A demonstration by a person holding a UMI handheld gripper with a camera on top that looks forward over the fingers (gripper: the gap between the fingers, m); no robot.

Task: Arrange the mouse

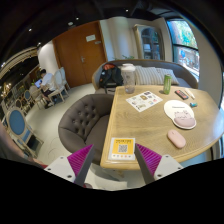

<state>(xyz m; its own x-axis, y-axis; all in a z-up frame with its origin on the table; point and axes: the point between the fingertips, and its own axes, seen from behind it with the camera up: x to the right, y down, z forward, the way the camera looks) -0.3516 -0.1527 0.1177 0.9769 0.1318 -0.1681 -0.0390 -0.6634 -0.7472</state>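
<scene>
Viewing the room from left to right, a blue-seated chair [17,122] stands at the far left, with a person [44,82] seated at a white chair farther back. A wooden door [78,50] occupies the rear wall behind them. Nearer the centre, a grey tufted armchair [85,115] sits pushed against the left edge of the wooden table [150,122], and a grey sofa [150,74] with a dark bag [110,74] on it stands beyond the table.

On the table, a yellow-and-white booklet [122,148] lies just ahead of the tool [113,160]. A printed leaflet [144,100] lies farther along, with a green cup [167,83] beyond it. A white plate [180,111] follows to the right, and a dark remote [182,95] lies beyond the plate. The pink mouse [176,138] rests flat on the table near its front right edge, just in front of the plate and well apart from the tool.

The tool's two fingers [78,160] are spread wide apart, with nothing held between the magenta pads.
</scene>
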